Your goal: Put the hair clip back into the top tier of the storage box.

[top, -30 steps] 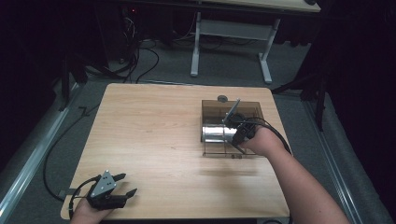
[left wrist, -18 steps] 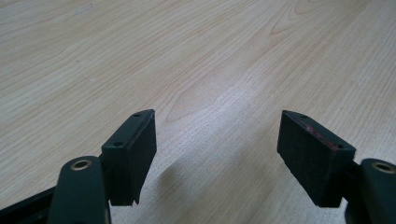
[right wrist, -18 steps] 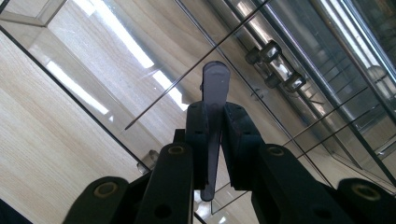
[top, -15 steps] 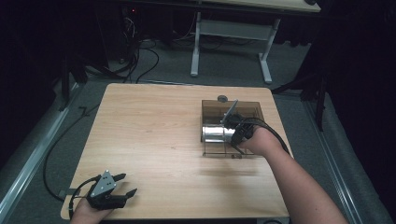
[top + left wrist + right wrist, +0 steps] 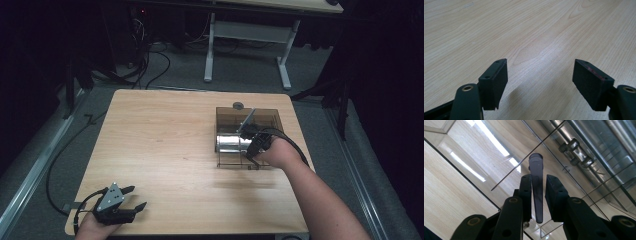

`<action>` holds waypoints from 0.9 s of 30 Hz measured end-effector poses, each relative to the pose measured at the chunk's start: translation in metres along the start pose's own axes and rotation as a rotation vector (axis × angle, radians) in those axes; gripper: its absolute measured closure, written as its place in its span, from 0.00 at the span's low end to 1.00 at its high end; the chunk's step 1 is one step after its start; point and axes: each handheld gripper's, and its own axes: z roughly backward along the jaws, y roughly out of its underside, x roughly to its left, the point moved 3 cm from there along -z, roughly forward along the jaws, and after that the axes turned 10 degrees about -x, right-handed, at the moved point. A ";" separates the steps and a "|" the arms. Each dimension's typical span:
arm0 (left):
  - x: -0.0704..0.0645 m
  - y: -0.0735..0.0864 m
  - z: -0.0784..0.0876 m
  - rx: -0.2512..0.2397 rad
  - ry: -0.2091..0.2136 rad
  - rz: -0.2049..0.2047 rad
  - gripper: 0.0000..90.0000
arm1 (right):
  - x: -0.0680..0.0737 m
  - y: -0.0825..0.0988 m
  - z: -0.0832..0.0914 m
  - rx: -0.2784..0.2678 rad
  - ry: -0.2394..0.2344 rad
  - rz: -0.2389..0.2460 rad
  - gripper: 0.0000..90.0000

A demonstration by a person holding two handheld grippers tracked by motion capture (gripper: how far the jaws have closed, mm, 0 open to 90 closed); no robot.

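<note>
The table [image 5: 165, 150] is bare wood across its left and middle, with wide free room there; the clear box [image 5: 248, 136] stands near the right edge, its far wall close to the back edge, where a small dark knob [image 5: 238, 105] lies just beyond it. Inside the box a shiny metal can [image 5: 231, 143] lies on its side. No writing or label can be read on anything. The right forearm reaches in from the lower right, the hand at the box's near right corner, and the right gripper [image 5: 254, 141] points leftward into the box beside the can. In the right gripper view its jaws [image 5: 539, 195] stand nearly together, one on each side of a grey tapered handle [image 5: 537, 187] on the clear lid; whether they actually press it I cannot tell. Thin lid edges and bright reflections cross that view. The left gripper [image 5: 131, 197] rests low at the table's near left corner, close to the front edge, pointing right, held by the left hand [image 5: 95, 227]. In the left gripper view its jaws [image 5: 540, 78] are spread wide over bare wood, holding nothing.
</note>
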 end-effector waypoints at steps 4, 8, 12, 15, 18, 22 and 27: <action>0.000 0.000 0.000 0.000 0.001 0.001 0.32 | 0.000 0.000 0.007 -0.026 0.002 0.000 0.83; 0.000 0.000 0.000 0.000 -0.001 0.000 0.32 | 0.002 0.002 0.019 -0.051 0.007 -0.008 0.87; 0.000 0.000 0.000 0.000 -0.001 0.001 0.32 | 0.005 0.012 0.030 -0.069 0.014 -0.030 0.97; 0.000 0.000 0.000 0.004 -0.003 0.001 0.32 | 0.009 0.021 0.035 -0.086 0.012 -0.041 0.99; 0.000 0.000 0.000 0.005 -0.005 0.003 0.32 | 0.014 0.031 0.039 -0.105 0.010 -0.057 1.00; 0.001 0.000 0.000 0.002 -0.011 0.006 0.32 | 0.020 0.044 0.036 -0.125 0.003 -0.060 1.00; 0.001 0.000 0.001 -0.002 -0.014 0.012 0.32 | 0.025 0.055 0.029 -0.140 -0.011 -0.076 0.99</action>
